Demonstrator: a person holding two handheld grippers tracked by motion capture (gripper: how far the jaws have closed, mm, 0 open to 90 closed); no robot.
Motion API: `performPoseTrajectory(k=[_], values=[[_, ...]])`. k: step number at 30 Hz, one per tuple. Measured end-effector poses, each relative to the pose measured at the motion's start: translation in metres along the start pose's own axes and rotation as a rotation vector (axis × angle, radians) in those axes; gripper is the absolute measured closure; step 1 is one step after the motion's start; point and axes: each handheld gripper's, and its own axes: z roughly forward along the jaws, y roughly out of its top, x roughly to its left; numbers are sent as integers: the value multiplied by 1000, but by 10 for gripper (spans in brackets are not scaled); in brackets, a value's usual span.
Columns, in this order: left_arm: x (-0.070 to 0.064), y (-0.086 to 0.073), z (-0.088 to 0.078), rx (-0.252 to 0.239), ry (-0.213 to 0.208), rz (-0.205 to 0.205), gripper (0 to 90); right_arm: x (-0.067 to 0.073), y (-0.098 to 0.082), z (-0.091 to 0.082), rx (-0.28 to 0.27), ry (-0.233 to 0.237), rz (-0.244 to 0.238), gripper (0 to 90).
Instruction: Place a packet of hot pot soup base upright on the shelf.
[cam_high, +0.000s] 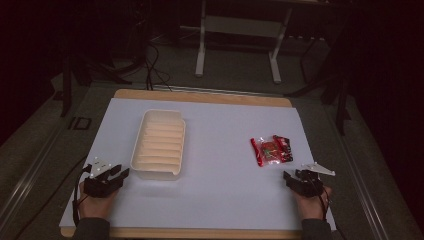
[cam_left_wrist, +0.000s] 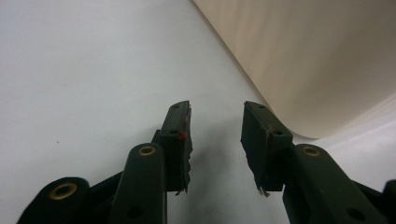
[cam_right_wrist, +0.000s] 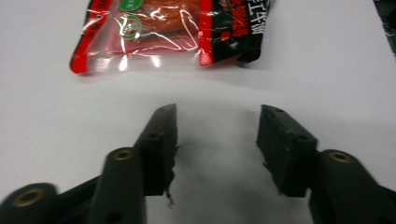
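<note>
Two grippers parked on the white sheet (cam_high: 220, 200), both empty.

Right gripper (cam_right_wrist: 217, 140) sits near the snack packet (cam_right_wrist: 168, 30), jaws spread wide, nothing between them; the packet lies flat just ahead of the tips, not touching. Left gripper (cam_left_wrist: 215, 135) rests just beside the near corner of the cream tray (cam_left_wrist: 308, 60), jaws apart, gripping nothing. Tray and packet are well apart on the table (cam_high: 200, 96).
</note>
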Motion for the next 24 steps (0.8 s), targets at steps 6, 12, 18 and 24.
performPoseTrajectory(k=[6, 12, 18, 24], values=[[2, 0, 1, 9, 0, -13, 603, 2, 0, -1, 3, 19, -7, 520], [1, 0, 1, 13, 2, -13, 581, 3, 2, 0, 1, 26, 8, 516], [1, 0, 2, 20, 2, -12, 573, 1, 6, -1, -2, 28, 20, 511], [0, 0, 2, 20, 3, -7, 565, -2, 12, -2, -14, 41, 30, 498]])
